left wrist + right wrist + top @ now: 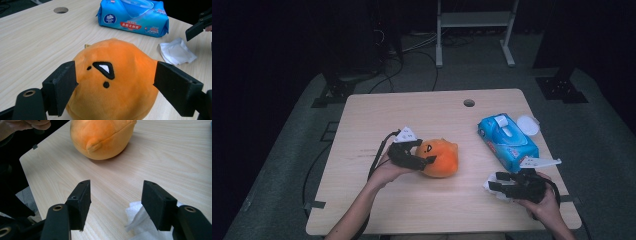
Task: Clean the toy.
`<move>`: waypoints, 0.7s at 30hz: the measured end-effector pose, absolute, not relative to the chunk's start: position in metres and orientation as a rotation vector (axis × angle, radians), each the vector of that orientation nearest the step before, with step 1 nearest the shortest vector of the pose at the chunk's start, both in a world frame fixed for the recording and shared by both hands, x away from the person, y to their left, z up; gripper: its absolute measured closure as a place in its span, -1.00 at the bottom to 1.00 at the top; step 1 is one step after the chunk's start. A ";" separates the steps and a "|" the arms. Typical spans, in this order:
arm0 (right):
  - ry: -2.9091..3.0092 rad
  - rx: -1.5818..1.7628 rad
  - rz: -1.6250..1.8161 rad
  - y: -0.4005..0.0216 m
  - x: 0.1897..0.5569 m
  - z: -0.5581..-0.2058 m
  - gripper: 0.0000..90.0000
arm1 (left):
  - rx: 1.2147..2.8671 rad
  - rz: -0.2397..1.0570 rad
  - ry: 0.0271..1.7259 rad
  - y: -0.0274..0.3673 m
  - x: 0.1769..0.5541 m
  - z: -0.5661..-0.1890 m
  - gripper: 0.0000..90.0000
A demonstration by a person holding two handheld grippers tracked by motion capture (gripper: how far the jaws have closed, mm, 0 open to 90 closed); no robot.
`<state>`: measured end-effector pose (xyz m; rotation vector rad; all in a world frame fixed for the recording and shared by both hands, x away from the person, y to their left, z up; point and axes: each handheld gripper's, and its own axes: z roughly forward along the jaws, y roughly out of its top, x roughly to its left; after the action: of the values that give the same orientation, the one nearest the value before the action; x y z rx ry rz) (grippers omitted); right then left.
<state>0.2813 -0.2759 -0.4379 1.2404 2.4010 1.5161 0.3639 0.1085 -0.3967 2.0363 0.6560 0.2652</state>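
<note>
The orange plush (440, 157) sat mid-bench (422, 210), framed by the left hand-held gripper (422, 152), jaws spread, apparently not squeezing. The right hand-held gripper (498, 186) hovered spread over a white wipe (177, 50) near the wipes pack (507, 141). Wiping the plush looked yet to begin.

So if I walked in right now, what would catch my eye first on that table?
Probably the orange plush toy near the middle of the table, with the left tongs standing on either side of it. Next, the bright blue pack of wet wipes toward the right edge, and a crumpled white wipe under the right tongs.
</note>
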 end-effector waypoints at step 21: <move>2.403 1.242 1.506 -0.275 0.281 -0.439 -0.13 | 2.039 0.276 0.673 0.129 0.351 -0.399 -0.62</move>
<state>0.2813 -0.2752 -0.4386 1.2424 2.4033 1.5063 0.3514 0.1289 -0.3992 2.0390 0.6726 0.2763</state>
